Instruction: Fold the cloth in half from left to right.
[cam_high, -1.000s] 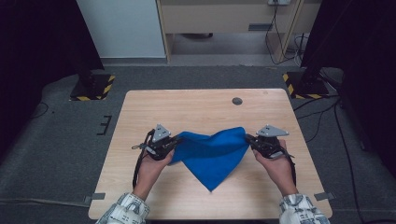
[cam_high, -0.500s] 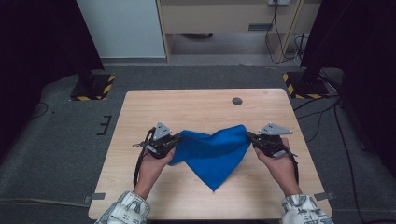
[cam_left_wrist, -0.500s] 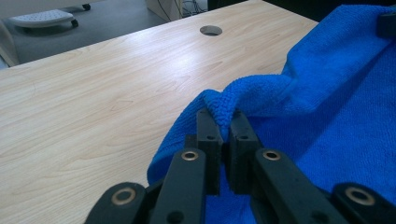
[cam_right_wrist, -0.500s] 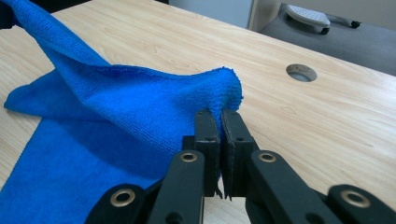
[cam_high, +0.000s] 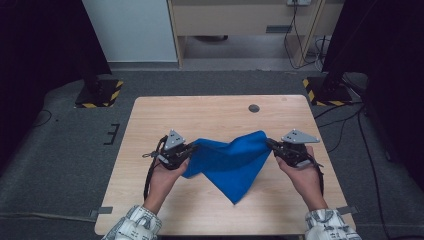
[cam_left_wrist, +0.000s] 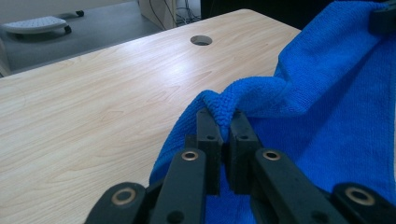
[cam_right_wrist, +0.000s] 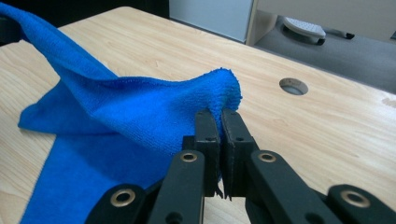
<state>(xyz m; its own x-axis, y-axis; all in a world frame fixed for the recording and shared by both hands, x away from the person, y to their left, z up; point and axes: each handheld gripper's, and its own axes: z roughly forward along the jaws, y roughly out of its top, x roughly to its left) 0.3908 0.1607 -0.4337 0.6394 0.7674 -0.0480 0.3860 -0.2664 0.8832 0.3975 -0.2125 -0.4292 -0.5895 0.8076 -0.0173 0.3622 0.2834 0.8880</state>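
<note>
Blue terry cloth (cam_high: 227, 162) hangs stretched between both grippers, a corner caught in each! On the near left, the left gripper (cam_high: 189, 149) has its black fingers (cam_left_wrist: 208, 135) squeezed together on a bunched corner, and the fabric puffs up in a little roll right above the tips. From there the cloth's top edge runs away across to the right gripper (cam_high: 270, 144), whose fingers (cam_right_wrist: 205, 128) are pressed together as well, nipping the opposite corner, which curls over just past their tips. Between the two pinches the upper edge dips in the middle, and the rest of the cloth drops below the fingers and drapes onto the light wooden table (cam_high: 210, 112), tapering to a point near the person's edge. Beyond both sets of fingertips, well apart from the cloth, sits a round cable hole (cam_high: 254, 108) in the tabletop.
</note>
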